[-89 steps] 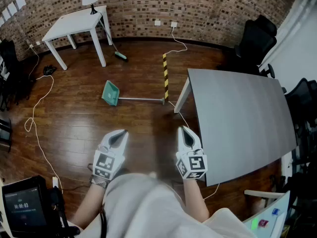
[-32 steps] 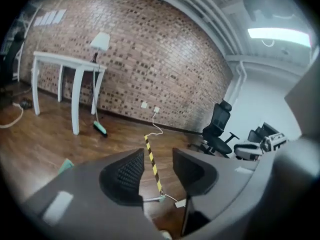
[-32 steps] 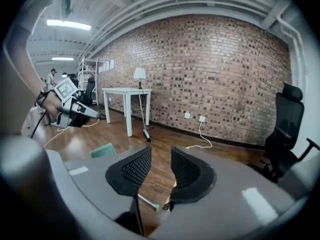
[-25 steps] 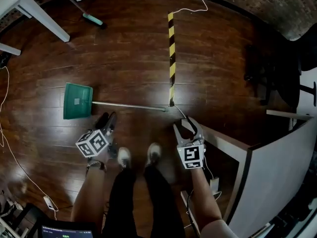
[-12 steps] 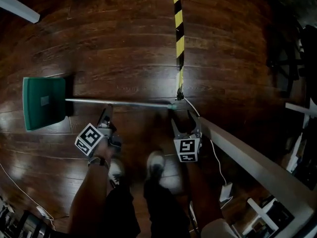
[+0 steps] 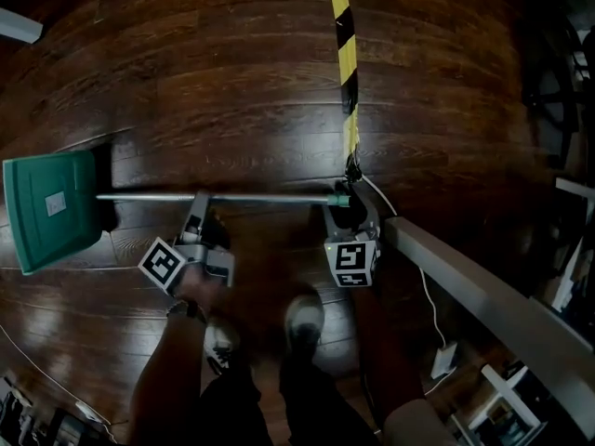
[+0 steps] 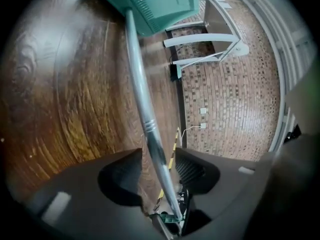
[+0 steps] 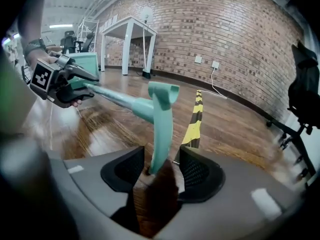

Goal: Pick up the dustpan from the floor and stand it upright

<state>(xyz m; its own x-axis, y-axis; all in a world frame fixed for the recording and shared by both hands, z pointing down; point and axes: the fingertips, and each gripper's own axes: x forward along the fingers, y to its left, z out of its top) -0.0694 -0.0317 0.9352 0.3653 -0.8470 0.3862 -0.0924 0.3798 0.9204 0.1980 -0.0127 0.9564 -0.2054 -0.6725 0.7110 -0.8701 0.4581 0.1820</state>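
The green dustpan (image 6: 46, 207) lies flat on the dark wood floor, its long metal handle (image 6: 265, 198) running right to a teal end cap (image 6: 343, 200). My left gripper (image 6: 198, 203) straddles the handle near its middle. In the left gripper view the handle (image 7: 145, 114) runs between the jaws with a gap on each side, up to the pan (image 7: 150, 1); the left gripper (image 7: 157, 176) is opening. My right gripper (image 6: 348, 210) is at the handle's end. There the teal cap (image 8: 162, 119) stands between the closing jaws of the right gripper (image 8: 161, 173), untouched.
A yellow-and-black strip (image 6: 346, 54) runs away from the handle's end. A grey table edge (image 6: 483, 295) and a white cable (image 6: 414, 268) lie to the right. The person's shoes (image 6: 302, 319) are just behind the grippers. A white table (image 8: 130, 31) and an office chair (image 8: 302, 94) stand by the brick wall.
The person has walked up and bent low. Both grippers have sunk to the floor: the left has rolled and come around the handle, the right has reached its teal end.
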